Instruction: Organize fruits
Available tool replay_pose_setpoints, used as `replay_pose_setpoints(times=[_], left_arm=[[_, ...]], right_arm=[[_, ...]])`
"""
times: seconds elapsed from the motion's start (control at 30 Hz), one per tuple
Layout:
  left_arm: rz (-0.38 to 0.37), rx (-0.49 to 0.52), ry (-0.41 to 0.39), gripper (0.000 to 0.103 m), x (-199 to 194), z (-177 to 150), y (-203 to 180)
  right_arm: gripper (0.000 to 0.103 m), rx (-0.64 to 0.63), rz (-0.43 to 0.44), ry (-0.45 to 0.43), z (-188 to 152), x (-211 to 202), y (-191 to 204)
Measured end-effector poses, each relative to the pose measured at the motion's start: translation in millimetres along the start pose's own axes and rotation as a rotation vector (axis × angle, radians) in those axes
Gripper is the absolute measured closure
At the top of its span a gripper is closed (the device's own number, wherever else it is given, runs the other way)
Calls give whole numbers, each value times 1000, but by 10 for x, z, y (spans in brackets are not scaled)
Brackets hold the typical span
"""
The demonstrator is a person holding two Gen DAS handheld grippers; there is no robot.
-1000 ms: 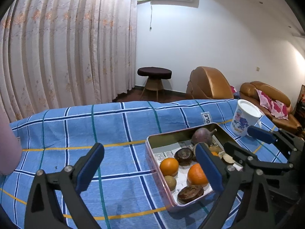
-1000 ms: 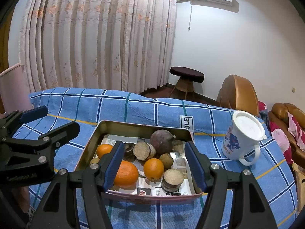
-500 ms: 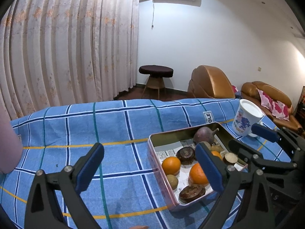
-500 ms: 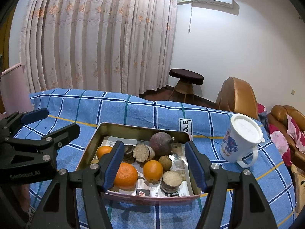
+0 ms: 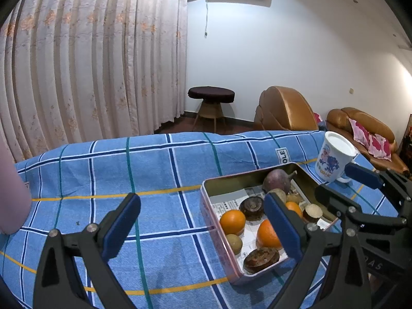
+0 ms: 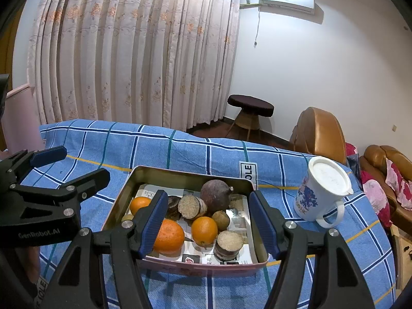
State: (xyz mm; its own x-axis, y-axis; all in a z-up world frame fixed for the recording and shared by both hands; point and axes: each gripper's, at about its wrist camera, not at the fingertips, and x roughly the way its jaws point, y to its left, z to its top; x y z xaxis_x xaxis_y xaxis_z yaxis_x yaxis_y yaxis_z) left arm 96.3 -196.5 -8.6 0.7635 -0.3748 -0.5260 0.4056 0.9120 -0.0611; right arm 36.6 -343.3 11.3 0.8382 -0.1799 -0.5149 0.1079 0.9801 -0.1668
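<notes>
A metal tin (image 5: 206, 195) (image 6: 180, 174) on the blue checked cloth holds several fruits: oranges (image 5: 232, 221) (image 6: 204, 230), a purple round fruit (image 5: 277, 181) (image 6: 215, 195), small brown fruits (image 6: 220, 216) and cut brown pieces (image 6: 228, 244). My left gripper (image 5: 202, 224) is open and empty, held above the cloth at the tin's left side. My right gripper (image 6: 204, 224) is open and empty, held just in front of the tin, above its near edge. Each gripper shows in the other's view, the right one (image 5: 360, 188) beyond the tin and the left one (image 6: 67, 167) beside it.
A white lidded mug (image 5: 333, 159) (image 6: 322, 189) stands right of the tin. A pink object (image 5: 13, 188) is at the cloth's left edge. Behind are curtains, a round stool (image 5: 211, 100) and brown armchairs (image 5: 283, 110).
Both grippers have drawn back and risen slightly, so the tin sits a little lower and farther in both views. Both stay open; the fruits have not moved.
</notes>
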Motion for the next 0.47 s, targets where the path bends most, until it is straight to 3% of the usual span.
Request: replay_pose_setpoints(times=[0.13,0.47], left_arm=[[1,-2,6,0,11,-4,4],[7,-17,1,0,18,-28,29]], right_arm=[[36,-4,-5,1,-3,-7,-2],[36,-8,-7,4,-35,-42,-13]])
